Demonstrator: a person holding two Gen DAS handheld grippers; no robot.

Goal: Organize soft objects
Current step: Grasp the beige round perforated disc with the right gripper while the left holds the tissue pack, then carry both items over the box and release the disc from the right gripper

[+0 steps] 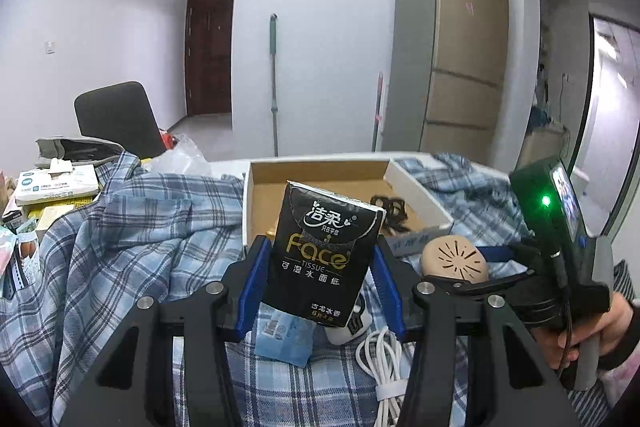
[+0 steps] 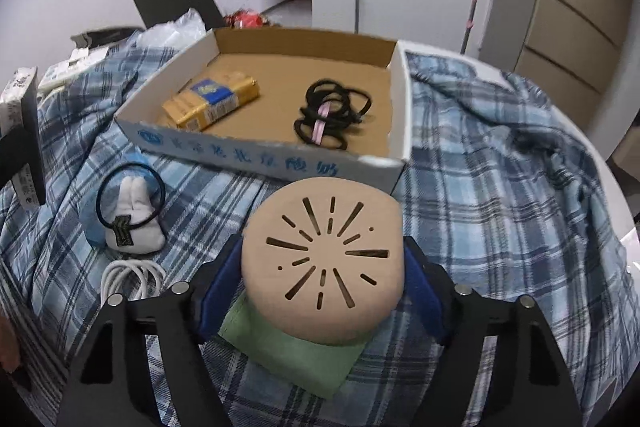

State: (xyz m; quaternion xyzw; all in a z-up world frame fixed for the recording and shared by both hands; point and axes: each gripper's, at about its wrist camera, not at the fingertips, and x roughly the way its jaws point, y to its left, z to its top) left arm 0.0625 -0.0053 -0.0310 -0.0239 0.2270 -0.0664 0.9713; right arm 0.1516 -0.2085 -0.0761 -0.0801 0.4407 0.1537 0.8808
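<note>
My left gripper (image 1: 320, 259) is shut on a black "Face" tissue pack (image 1: 320, 227), held upright above the plaid cloth (image 1: 140, 247) in front of the cardboard tray (image 1: 420, 195). My right gripper (image 2: 322, 251) is shut on a tan round squishy bun (image 2: 320, 279) with dark slits, its blue pads against both sides, just before the tray's front wall (image 2: 256, 155). The bun (image 1: 454, 259) also shows in the left wrist view. In the tray lie a yellow tissue pack (image 2: 212, 99) and a bundle of black hair ties (image 2: 332, 115).
On the cloth lie a white plush bunny (image 2: 134, 223) ringed by a hair tie, a light blue pack (image 1: 284, 339), a coiled white cable (image 2: 132, 279) and a green pack (image 2: 296, 351) under the bun. Boxes and packs (image 1: 56, 183) crowd the left; a chair (image 1: 116, 115) stands behind.
</note>
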